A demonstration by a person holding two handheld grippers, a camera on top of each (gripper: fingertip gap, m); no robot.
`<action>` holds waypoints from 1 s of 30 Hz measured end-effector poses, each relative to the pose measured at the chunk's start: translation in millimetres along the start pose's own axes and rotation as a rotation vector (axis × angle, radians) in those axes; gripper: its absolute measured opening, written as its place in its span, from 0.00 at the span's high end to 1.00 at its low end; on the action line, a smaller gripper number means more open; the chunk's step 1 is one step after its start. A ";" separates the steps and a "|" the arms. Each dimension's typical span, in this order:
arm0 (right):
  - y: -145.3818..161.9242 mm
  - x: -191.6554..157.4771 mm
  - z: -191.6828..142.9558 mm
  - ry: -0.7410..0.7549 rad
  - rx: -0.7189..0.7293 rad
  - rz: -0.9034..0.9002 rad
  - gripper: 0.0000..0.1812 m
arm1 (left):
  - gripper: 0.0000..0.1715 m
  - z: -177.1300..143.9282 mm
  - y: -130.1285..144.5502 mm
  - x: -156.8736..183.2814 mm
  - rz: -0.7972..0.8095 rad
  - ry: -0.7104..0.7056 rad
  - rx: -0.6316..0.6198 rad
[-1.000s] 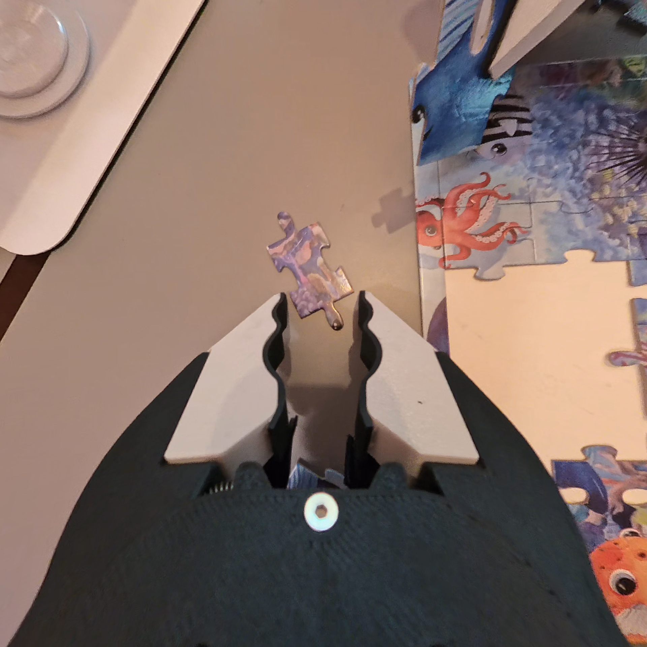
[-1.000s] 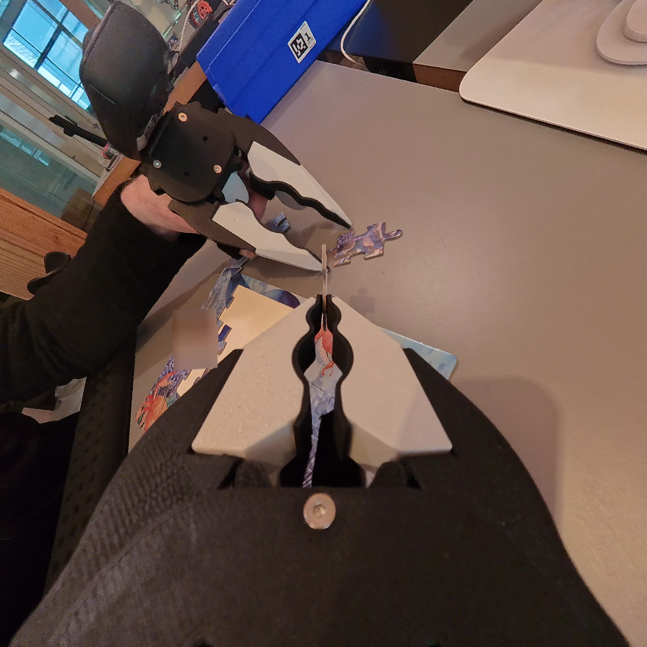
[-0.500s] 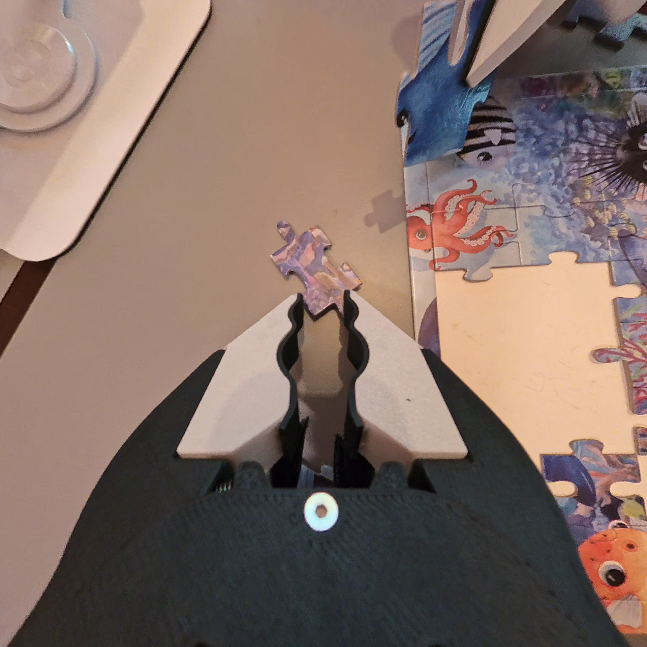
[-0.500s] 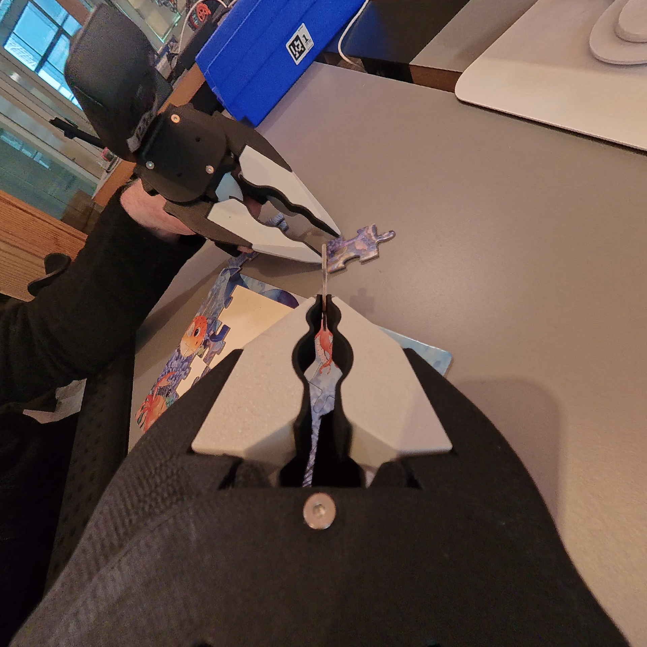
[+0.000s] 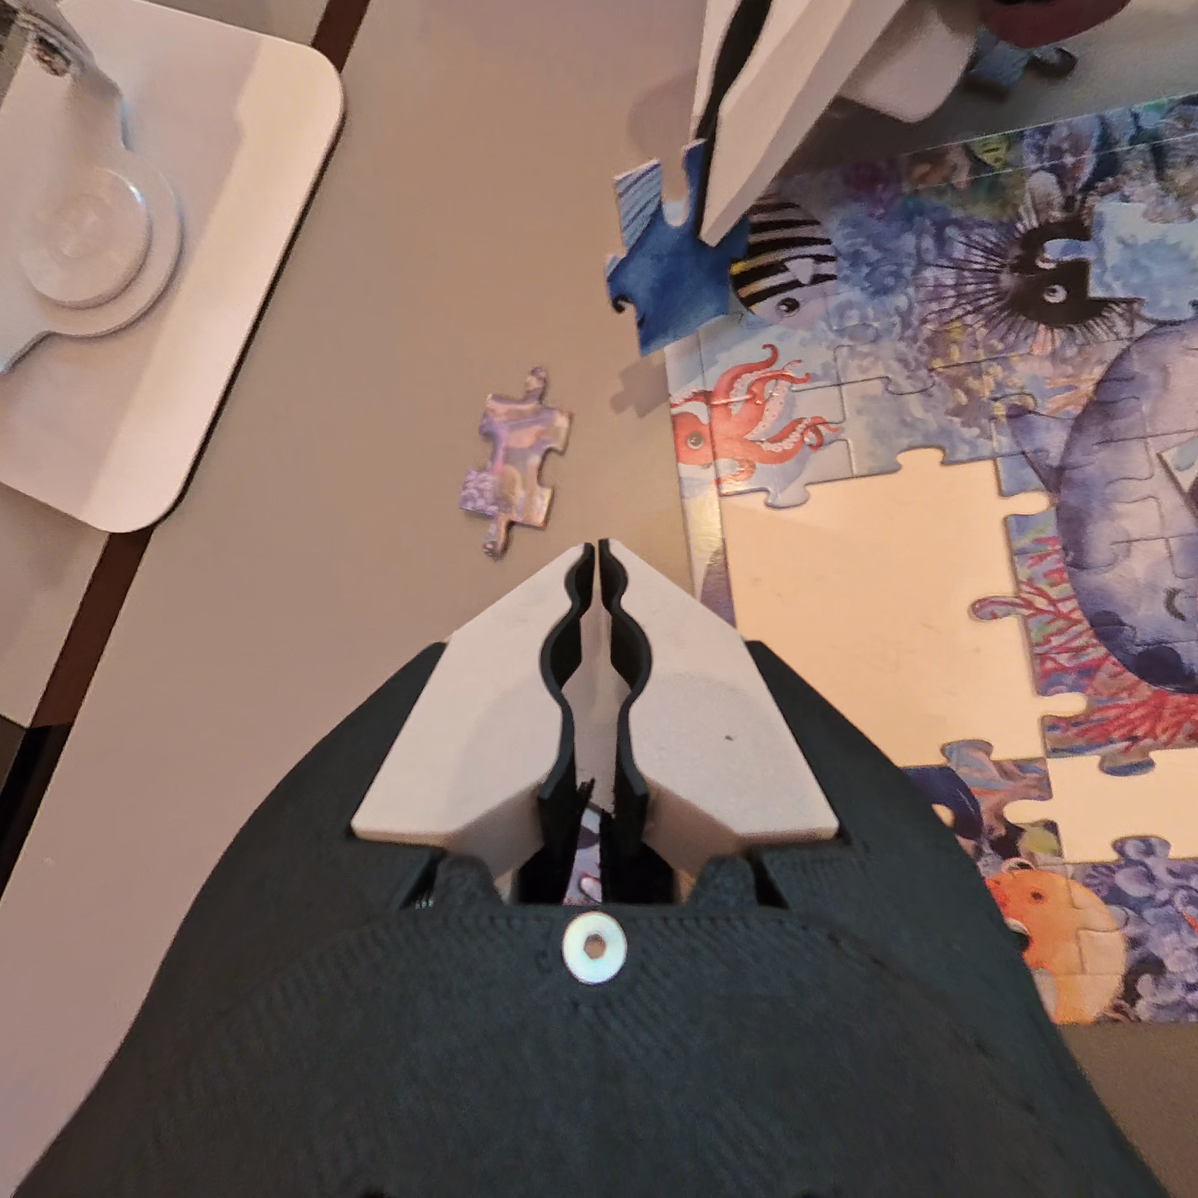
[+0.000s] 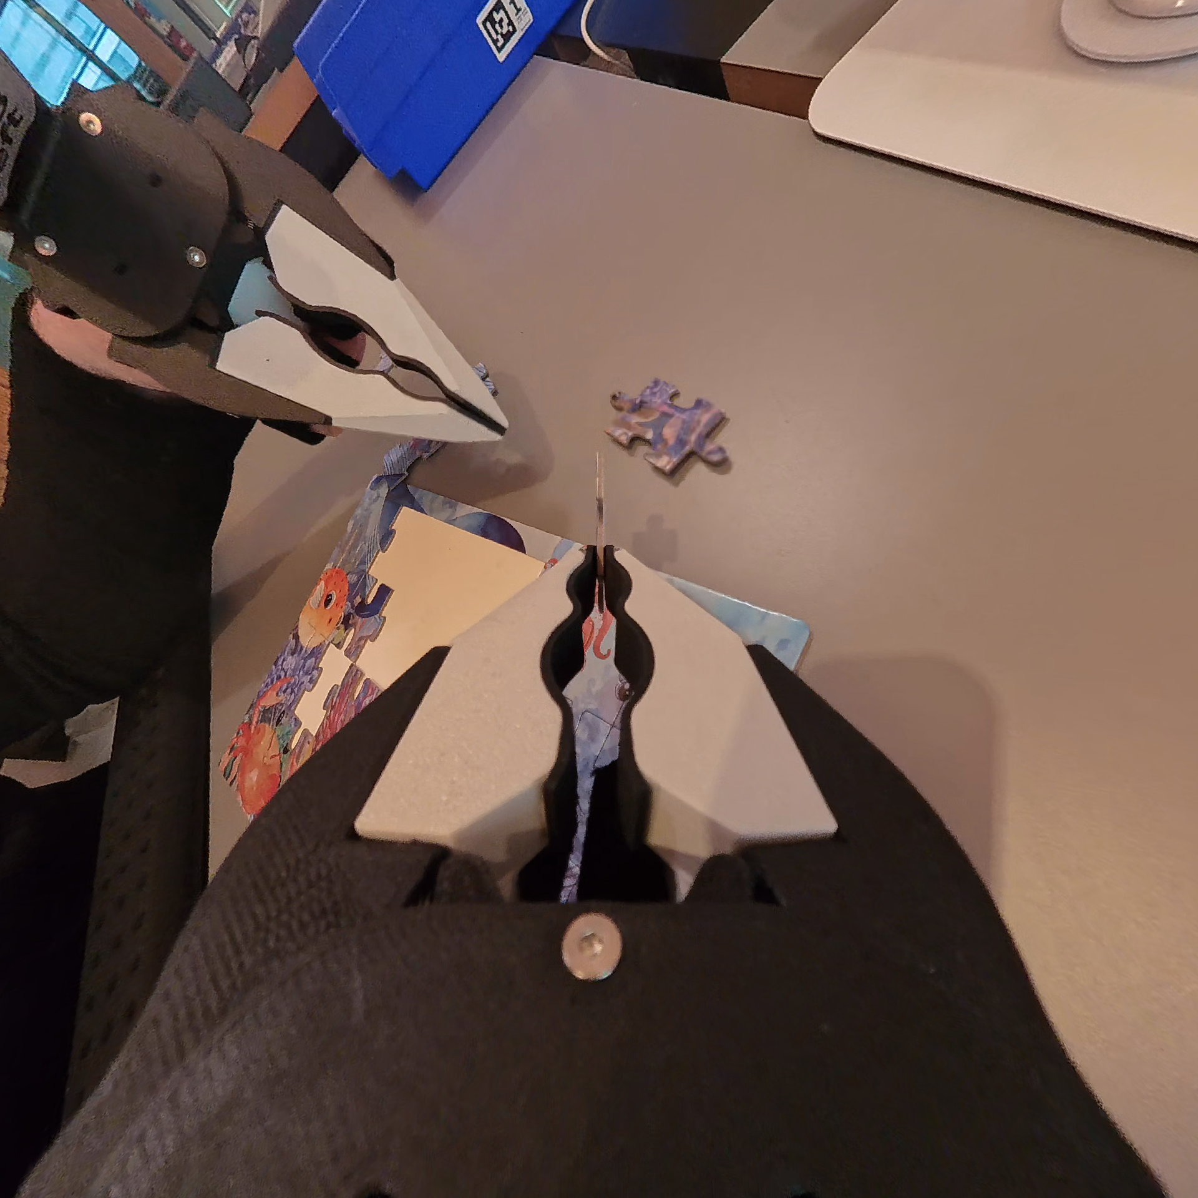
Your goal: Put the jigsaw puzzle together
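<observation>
A loose purple puzzle piece [image 5: 515,467] lies flat on the grey table, just ahead and left of my left gripper [image 5: 596,551]. That gripper is shut and empty. The partly built sea-animal puzzle [image 5: 745,421] lies to the right, and its board has a bare cream gap [image 5: 862,583]. My right gripper [image 5: 706,194] reaches in from the top, shut on a blue piece [image 5: 674,272] that hangs over the puzzle's corner. In the right wrist view my right gripper [image 6: 599,557] holds that piece edge-on [image 6: 599,499]. The left gripper [image 6: 499,424] and the purple piece [image 6: 671,428] lie beyond it.
A white tray [image 5: 214,259] with a clear round disc [image 5: 97,240] sits at the table's far left. A blue box [image 6: 421,84] stands past the table edge. Loose pieces [image 5: 1011,65] lie beyond the puzzle. A person's black sleeve [image 6: 97,518] is at the left. The tips of one gripper are about 9 cm away from the tips of the other.
My left gripper has closed fully and pulled back without the purple piece, which has turned and now lies free to the left of the tips. The right gripper still holds the blue piece.
</observation>
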State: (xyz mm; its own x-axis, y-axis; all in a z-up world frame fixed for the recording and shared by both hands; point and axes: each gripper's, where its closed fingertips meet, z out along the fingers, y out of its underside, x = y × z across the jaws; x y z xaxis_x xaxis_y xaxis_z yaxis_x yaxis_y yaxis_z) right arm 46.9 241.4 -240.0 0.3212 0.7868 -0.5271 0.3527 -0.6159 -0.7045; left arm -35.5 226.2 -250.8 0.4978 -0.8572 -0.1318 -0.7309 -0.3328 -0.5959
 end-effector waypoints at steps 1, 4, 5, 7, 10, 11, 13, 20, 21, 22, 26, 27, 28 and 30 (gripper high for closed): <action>-0.3 0.3 -0.6 0.001 0.002 0.001 1.00 | 0.97 0.0 -1.3 -5.2 -0.011 -0.019 0.012; -1.4 2.1 -2.3 0.008 0.009 0.002 1.00 | 0.82 4.6 -0.2 -15.2 -0.035 -0.042 0.020; -1.5 2.3 -2.6 0.006 0.011 0.004 1.00 | 0.80 8.7 -0.3 -18.7 -0.038 -0.051 0.025; -1.3 3.0 -2.8 0.007 0.011 0.005 1.00 | 0.74 20.0 -0.5 -24.5 -0.045 -0.064 0.025; -0.8 3.4 -3.1 0.006 0.011 0.007 1.00 | 0.70 38.5 3.8 -30.4 -0.024 -0.054 -0.024; -0.8 3.6 -3.4 0.006 0.012 0.007 1.00 | 0.71 43.3 4.4 -33.7 -0.014 -0.060 -0.039; -1.3 4.3 -4.5 0.005 0.016 0.009 1.00 | 0.74 49.4 -1.2 -33.9 -0.030 -0.021 -0.025; -1.0 8.6 -6.1 -0.008 0.029 0.028 1.00 | 0.85 55.7 -3.8 -31.2 -0.081 0.074 0.005; -0.8 8.5 -5.7 -0.011 0.028 0.030 1.00 | 0.85 55.5 -3.7 -31.0 -0.079 0.074 0.007; -0.4 8.2 -5.1 -0.013 0.028 0.031 1.00 | 0.85 55.2 -3.4 -30.8 -0.075 0.073 0.006; -0.4 7.1 -4.8 -0.015 0.025 0.028 1.00 | 0.85 52.5 -0.3 -31.3 -0.053 0.052 -0.008; -1.0 6.8 -5.4 -0.015 0.027 0.027 1.00 | 0.85 51.2 0.9 -31.4 -0.050 0.049 -0.012; -1.5 6.5 -6.0 -0.014 0.030 0.026 1.00 | 0.85 49.1 0.4 -31.5 -0.048 0.046 -0.007; -2.3 6.2 -7.1 -0.014 0.033 0.025 1.00 | 0.85 41.6 -1.6 -32.0 -0.050 0.040 0.004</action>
State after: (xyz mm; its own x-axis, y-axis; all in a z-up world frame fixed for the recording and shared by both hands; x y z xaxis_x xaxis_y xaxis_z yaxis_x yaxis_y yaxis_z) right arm 54.3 247.4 -238.2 0.3173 0.7720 -0.5507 0.3154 -0.6336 -0.7065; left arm -30.8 270.5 -278.6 0.5143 -0.8548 -0.0700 -0.7037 -0.3739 -0.6042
